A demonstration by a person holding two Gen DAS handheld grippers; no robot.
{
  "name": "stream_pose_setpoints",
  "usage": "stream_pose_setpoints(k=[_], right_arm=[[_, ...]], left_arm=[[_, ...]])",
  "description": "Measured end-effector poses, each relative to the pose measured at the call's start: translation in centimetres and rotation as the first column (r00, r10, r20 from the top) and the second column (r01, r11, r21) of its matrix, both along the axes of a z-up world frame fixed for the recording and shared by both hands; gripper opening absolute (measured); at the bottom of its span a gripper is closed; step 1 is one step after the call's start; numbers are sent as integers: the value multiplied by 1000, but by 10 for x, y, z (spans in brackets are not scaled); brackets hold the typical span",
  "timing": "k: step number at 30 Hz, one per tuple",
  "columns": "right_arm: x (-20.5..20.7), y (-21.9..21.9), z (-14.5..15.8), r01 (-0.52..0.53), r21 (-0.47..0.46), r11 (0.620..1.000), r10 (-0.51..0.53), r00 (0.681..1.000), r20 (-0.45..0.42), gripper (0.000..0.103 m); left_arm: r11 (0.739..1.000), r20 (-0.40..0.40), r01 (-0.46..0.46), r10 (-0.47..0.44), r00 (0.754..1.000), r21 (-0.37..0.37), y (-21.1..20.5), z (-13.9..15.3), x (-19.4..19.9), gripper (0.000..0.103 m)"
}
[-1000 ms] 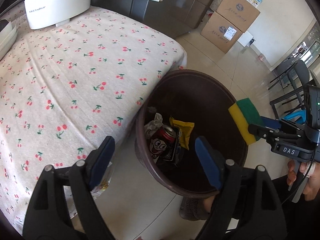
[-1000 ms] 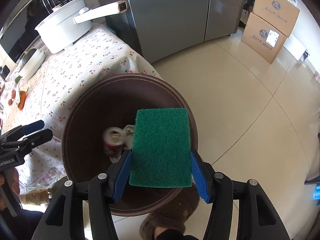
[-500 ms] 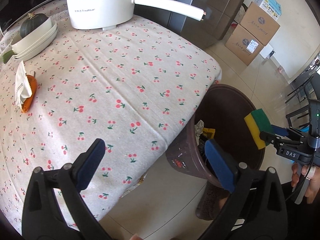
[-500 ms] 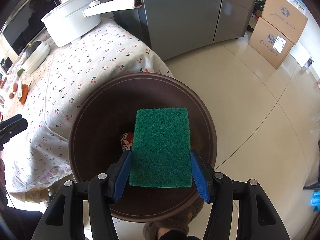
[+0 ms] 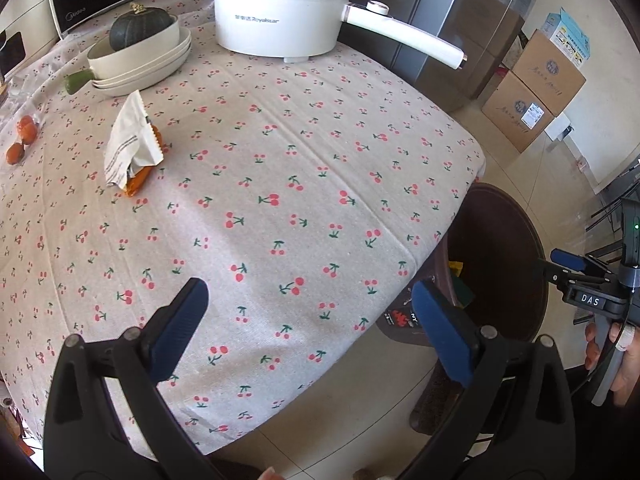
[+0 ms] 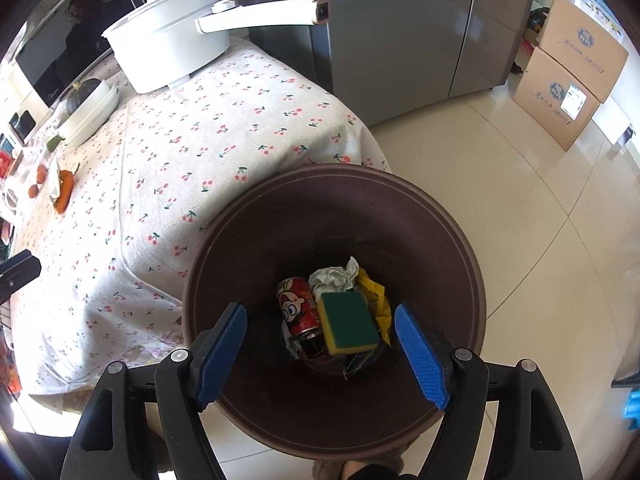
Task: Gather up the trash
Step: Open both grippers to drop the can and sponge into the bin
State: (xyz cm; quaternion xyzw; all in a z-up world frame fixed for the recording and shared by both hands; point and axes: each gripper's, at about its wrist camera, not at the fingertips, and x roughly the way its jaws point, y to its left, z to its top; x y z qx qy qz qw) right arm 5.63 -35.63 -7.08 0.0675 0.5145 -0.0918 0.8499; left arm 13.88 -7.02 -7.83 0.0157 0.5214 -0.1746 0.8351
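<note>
The table (image 5: 280, 184) holds one leftover: a wrapper (image 5: 130, 146) at its far left, long axis running away from the camera. The bin (image 6: 460, 248) already has the sponge (image 6: 348, 322) beside a can (image 6: 298, 306). The left gripper (image 5: 308, 320) (spread, empty) is probably nearer the wrapper; the right gripper (image 6: 320, 344) hangs spread over the bin.

the left gripper (image 5: 310, 322) hangs with its blue pads spread wide, nothing between them. the right gripper (image 6: 320, 352) is likewise parted and empty — seen from the left wrist view, a hand (image 5: 612, 350) wraps its handle at the right edge.
</note>
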Motion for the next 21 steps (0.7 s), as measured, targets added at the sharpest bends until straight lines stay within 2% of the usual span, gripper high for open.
stream_pose_setpoints(k=[21], right_arm=[[58,119,16,-179,-7,984,179,983,40,81]], left_arm=[[983,-13,-186,186,982,1,109,-1,-2,101]])
